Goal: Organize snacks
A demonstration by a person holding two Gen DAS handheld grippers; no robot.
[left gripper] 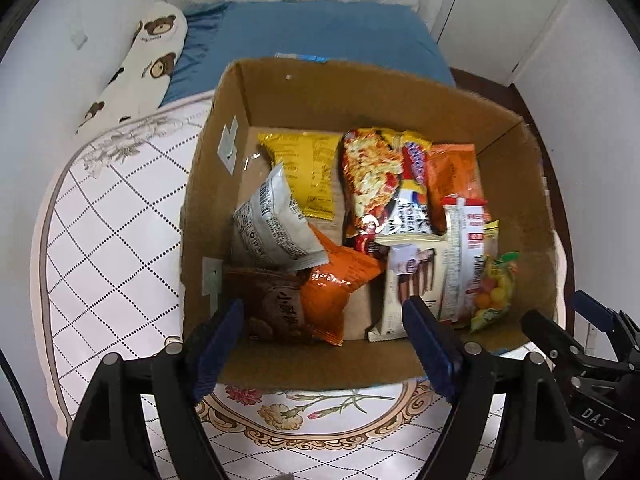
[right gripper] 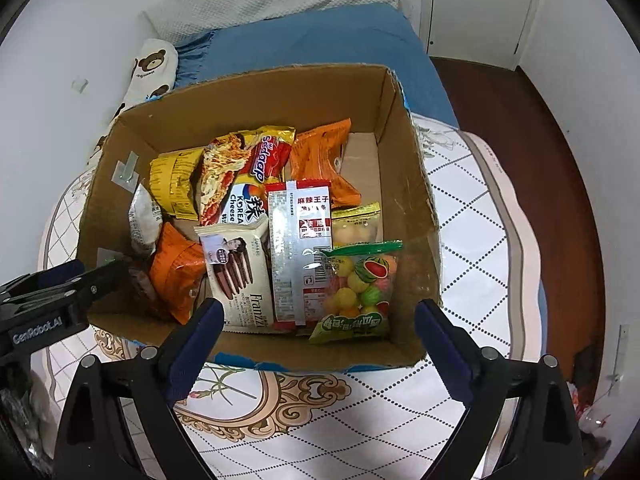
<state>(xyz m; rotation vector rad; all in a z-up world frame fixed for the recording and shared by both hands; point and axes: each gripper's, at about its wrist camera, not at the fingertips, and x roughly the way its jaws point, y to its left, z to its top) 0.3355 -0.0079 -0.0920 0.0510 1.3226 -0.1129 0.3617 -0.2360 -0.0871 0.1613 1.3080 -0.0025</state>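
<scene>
An open cardboard box (left gripper: 304, 92) (right gripper: 248, 92) on the bed holds several snack packets. On its left side lie a yellow packet (left gripper: 308, 168), a grey-white packet (left gripper: 276, 224), an orange packet (left gripper: 336, 288) and a brown one (left gripper: 268, 304). On its right side lie a cream biscuit packet (right gripper: 240, 276), a red-and-white packet (right gripper: 300, 248) and a fruit-candy bag (right gripper: 356, 292). My left gripper (left gripper: 324, 312) hangs open above the box's near left part, holding nothing. My right gripper (right gripper: 320, 308) is open wide above the near right part, over the candy bag, also holding nothing.
The box rests on a white quilted cover (left gripper: 120, 240) with a floral border. Behind it are a blue sheet (left gripper: 320, 28) and a bear-print pillow (left gripper: 148, 60). White cupboard doors (left gripper: 500, 12) and a dark wooden floor (right gripper: 520, 140) lie to the right.
</scene>
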